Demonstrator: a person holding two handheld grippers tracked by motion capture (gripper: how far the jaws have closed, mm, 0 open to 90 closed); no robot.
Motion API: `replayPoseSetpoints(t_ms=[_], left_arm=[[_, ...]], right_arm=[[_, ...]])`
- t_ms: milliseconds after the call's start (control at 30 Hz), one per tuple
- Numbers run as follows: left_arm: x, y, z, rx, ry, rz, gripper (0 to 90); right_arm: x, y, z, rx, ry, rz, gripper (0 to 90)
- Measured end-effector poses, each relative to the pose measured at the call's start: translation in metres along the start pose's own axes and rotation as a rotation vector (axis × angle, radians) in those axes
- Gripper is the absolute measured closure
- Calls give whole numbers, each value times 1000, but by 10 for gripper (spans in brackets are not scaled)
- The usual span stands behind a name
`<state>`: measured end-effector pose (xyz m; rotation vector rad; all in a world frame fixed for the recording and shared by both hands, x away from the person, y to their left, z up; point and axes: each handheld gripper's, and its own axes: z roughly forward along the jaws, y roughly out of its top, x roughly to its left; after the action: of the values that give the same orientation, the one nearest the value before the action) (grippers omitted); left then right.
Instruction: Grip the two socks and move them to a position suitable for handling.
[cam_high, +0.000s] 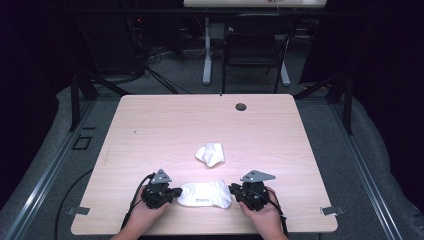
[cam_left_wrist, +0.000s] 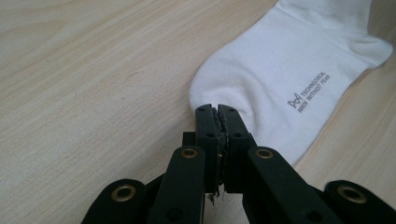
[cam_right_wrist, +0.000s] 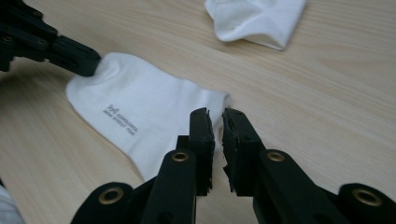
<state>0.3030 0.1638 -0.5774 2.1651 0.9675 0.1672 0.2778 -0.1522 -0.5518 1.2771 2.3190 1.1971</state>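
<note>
A white sock (cam_high: 205, 194) (cam_left_wrist: 280, 74) (cam_right_wrist: 140, 112) with small grey lettering lies flat near the table's front edge, between the two grippers. My left gripper (cam_high: 177, 191) (cam_left_wrist: 217, 109) is shut on the sock's rounded left end; the right gripper view shows the left gripper (cam_right_wrist: 88, 63) pinching that end. My right gripper (cam_high: 232, 189) (cam_right_wrist: 218, 114) sits at the sock's right end with a narrow gap between its jaws, and its pads do not press the cloth. A second white sock (cam_high: 211, 154) (cam_right_wrist: 257, 18) lies crumpled a little farther back, near the table's middle.
The light wooden table (cam_high: 165, 125) has a round dark grommet (cam_high: 241, 106) near its far edge. Beyond it stand a black chair (cam_high: 255, 45) and a white desk leg (cam_high: 206, 50) on the dark floor. Both of the person's hands come in at the front edge.
</note>
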Motion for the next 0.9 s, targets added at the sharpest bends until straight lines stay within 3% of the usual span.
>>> replayPoseSetpoints(t_ms=[100, 167, 300, 400, 467, 700, 900], left_arm=[[0, 0, 0, 1, 1, 6, 881], [1, 0, 0, -1, -1, 8, 881], [1, 0, 0, 1, -3, 9, 881], [2, 0, 0, 2, -4, 10, 881], [2, 0, 0, 3, -4, 9, 881], [3, 0, -1, 5, -3, -2, 881], [2, -1, -2, 5, -16, -4, 880]], right_arm=[[3, 0, 7, -6, 51, -23, 813], [6, 1, 14, 20, 67, -61, 804], [8, 0, 28, 92, 41, -98, 807], [3, -4, 33, 133, 25, -71, 827], [1, -4, 32, 134, 34, -45, 846], [-2, -7, 28, 145, 26, -28, 883], [-2, -9, 25, 145, 29, -5, 867]])
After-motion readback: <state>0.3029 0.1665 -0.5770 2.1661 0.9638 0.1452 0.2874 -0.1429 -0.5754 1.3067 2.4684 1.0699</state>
